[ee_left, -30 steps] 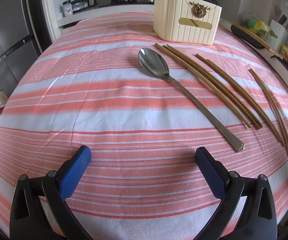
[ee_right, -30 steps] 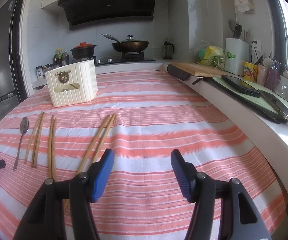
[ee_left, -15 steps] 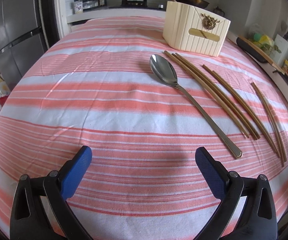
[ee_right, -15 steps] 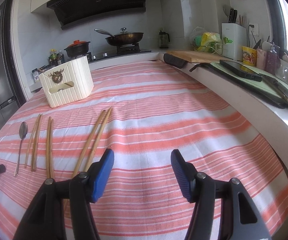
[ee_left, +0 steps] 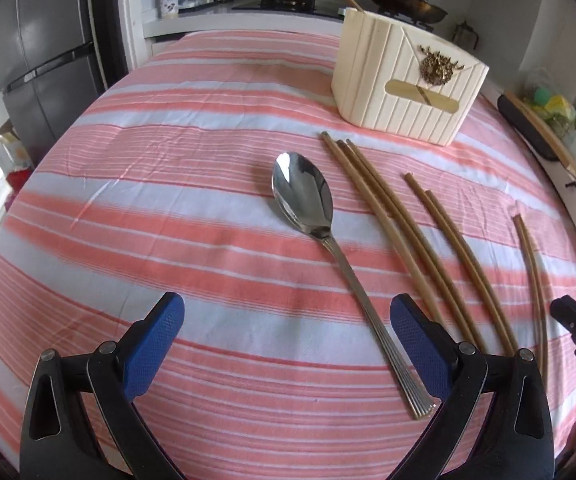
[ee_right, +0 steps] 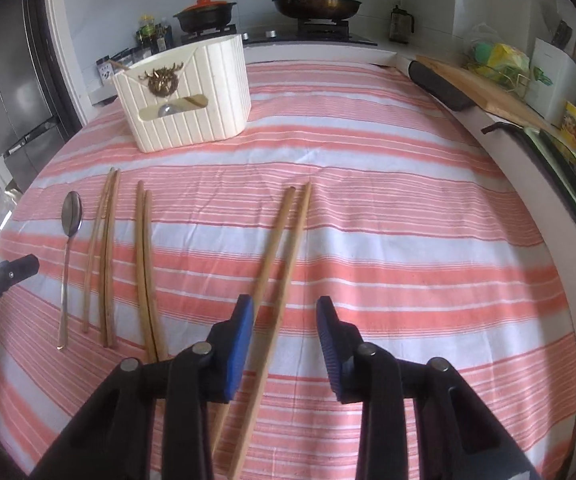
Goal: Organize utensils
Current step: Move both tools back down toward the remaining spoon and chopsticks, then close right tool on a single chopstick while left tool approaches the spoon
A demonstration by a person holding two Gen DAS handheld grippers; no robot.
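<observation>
A steel spoon (ee_left: pixel 320 236) lies on the striped cloth, its handle end just inside the right finger of my open left gripper (ee_left: pixel 285 336). Several wooden chopsticks (ee_left: pixel 392 232) lie to its right in pairs. A cream ribbed utensil holder (ee_left: pixel 404 80) stands behind them. In the right wrist view my open right gripper (ee_right: pixel 284 336) hovers over the rightmost chopstick pair (ee_right: pixel 283 248), which runs between its fingers. The spoon (ee_right: pixel 67 248), the other chopsticks (ee_right: pixel 143 256) and the holder (ee_right: pixel 187 92) lie to the left.
The table's right edge meets a counter with a cutting board (ee_right: pixel 484 84) and a dark tray (ee_right: pixel 568 172). A stove with a pot (ee_right: pixel 203 14) and a pan (ee_right: pixel 316 4) stands behind. A fridge (ee_left: pixel 43 64) is on the left.
Both grippers have moved forward and lower toward the cloth. The left one now reaches the spoon's handle end; the right one now straddles the rightmost chopstick pair.
</observation>
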